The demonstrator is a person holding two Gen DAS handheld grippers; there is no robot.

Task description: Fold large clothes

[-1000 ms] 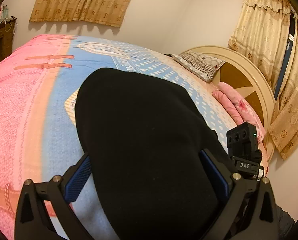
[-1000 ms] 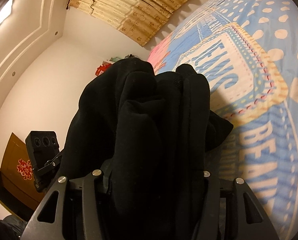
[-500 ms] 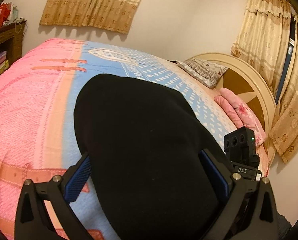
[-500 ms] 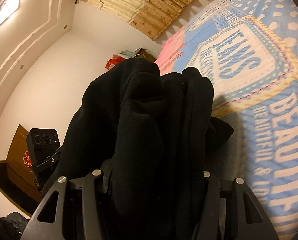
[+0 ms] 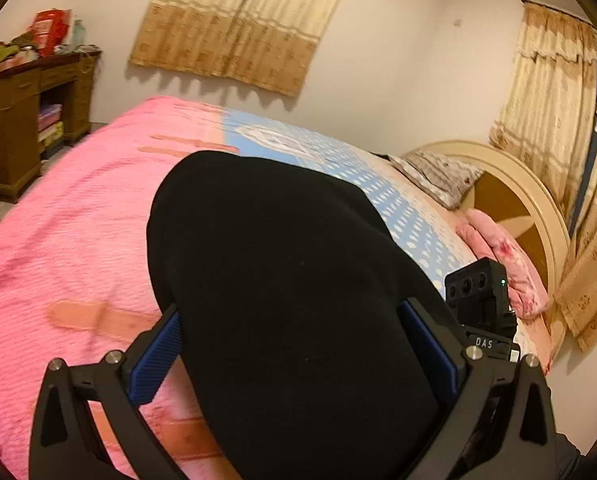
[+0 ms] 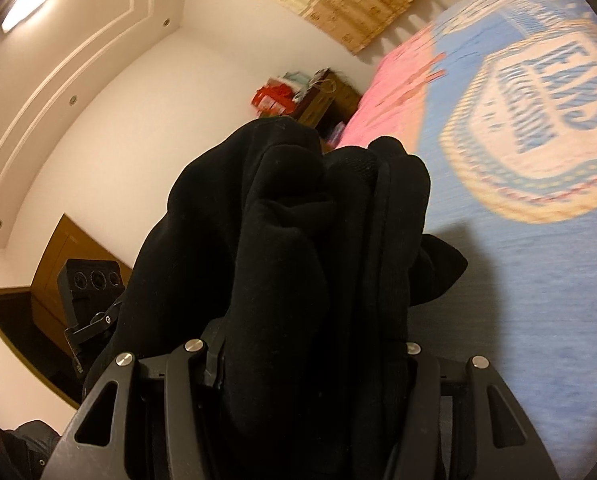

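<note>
Above the near end of the bed [image 5: 70,240]: black garment [image 5: 290,280], bundled, clamped by left gripper [image 5: 298,344] and right gripper [image 6: 310,364]; carrying step; next, lower and spread flat.

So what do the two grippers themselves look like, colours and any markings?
The left gripper has a matte black frame with triangular cut-outs, silver screw heads and ribbed blue pads. The right gripper has the same black frame and silver screws; its pads are hidden. In the left wrist view its black sensor block carries three round lenses, a green light and "DAS".
</note>
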